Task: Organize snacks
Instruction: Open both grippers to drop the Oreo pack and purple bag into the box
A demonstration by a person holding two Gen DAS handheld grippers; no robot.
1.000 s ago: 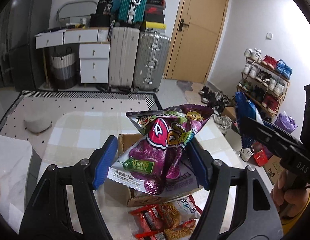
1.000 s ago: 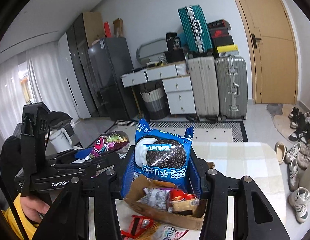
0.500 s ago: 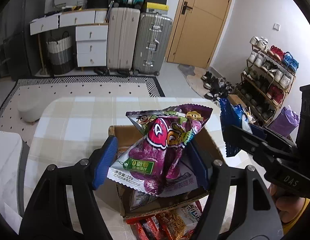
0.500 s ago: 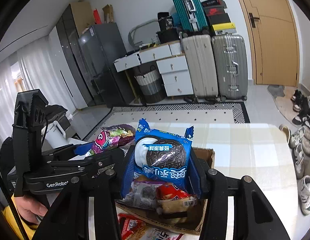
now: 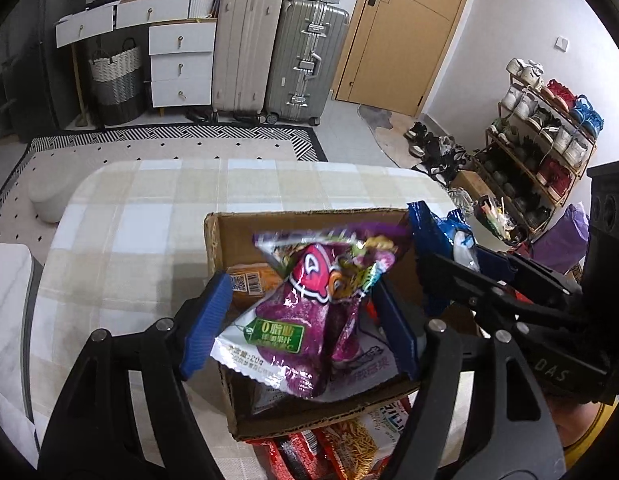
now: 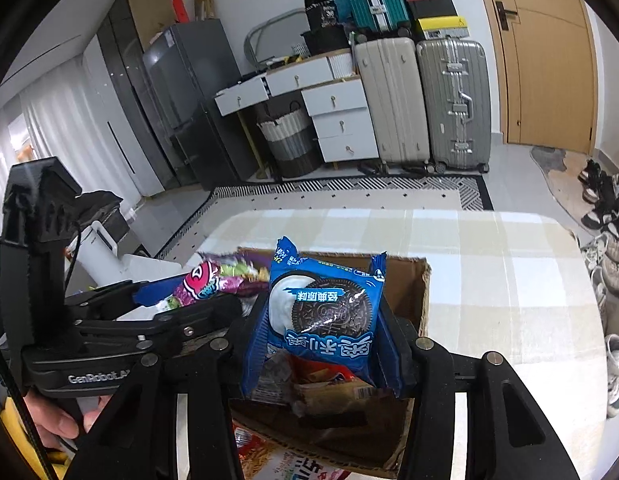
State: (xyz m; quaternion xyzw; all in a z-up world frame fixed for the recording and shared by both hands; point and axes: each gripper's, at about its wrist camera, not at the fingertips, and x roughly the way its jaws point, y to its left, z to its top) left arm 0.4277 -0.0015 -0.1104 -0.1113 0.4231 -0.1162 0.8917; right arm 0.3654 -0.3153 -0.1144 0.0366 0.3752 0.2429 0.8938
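The left hand-held gripper is clamped on a purple snack pouch, holding it tilted over the open cardboard box, which sits toward the near edge of the tabletop. To its right, the right hand-held gripper grips a blue cookie packet upright, also above the box, so both packets hang just beside each other over the same opening. The step in hand looks like dropping both into the box. To do it well, each packet should probably be lowered until it sits below the box rim before the jaws part, and one at a time, since the two grippers crowd the space and could knock each other. The pouch is light and slippery-looking, so a release from high up may let it slide over the side. The box already holds several wrapped snacks, and more packets lie on the tabletop at its near side, still to be sorted. The tabletop wears a pale checked cloth. Beyond it, left to right, stand a dark fridge, white drawers, suitcases, a wooden door and a shoe rack.
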